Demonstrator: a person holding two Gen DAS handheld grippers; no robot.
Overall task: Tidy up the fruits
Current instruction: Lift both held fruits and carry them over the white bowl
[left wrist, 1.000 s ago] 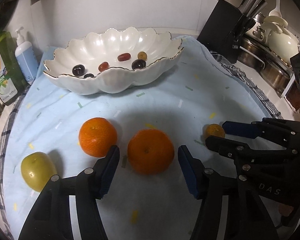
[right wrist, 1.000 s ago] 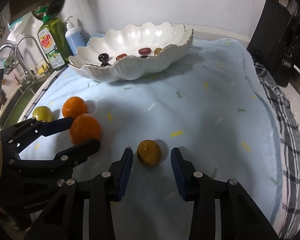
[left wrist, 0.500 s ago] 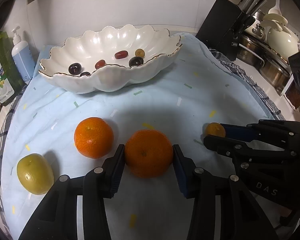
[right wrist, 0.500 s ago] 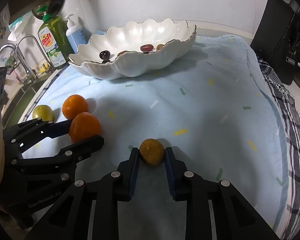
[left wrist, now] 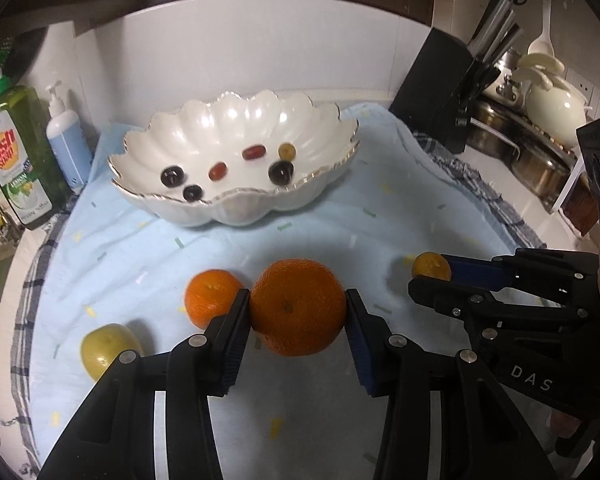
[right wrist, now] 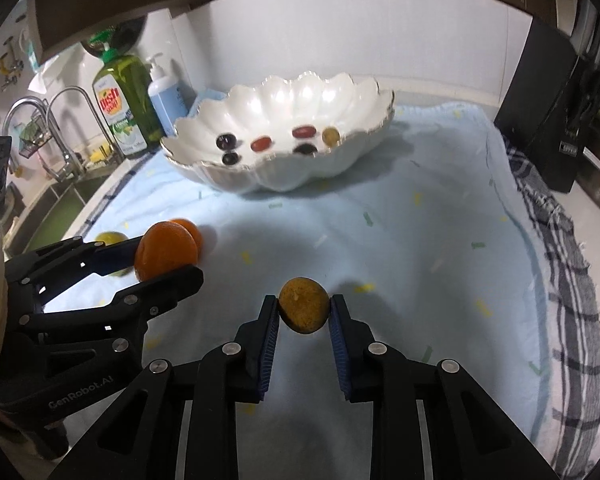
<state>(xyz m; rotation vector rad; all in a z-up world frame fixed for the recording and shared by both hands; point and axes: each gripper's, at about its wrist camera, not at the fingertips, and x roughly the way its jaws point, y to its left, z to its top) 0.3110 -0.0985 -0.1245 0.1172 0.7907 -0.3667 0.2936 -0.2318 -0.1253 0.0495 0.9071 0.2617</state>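
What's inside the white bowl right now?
The bowl holds six grapes: three dark, two red, one green. Its near wall hides some of the floor.

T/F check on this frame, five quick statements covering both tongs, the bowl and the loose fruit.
1. The left tongs are clamped on the large orange. True.
2. The right tongs are open and hold nothing. False: they are shut on a small yellow-brown fruit.
3. The white scalloped bowl holds only grapes. True.
4. Two fruits lie loose on the blue cloth: a smaller orange and a green fruit. True.
5. The bowl stands right of the knife block. False: it stands to its left.
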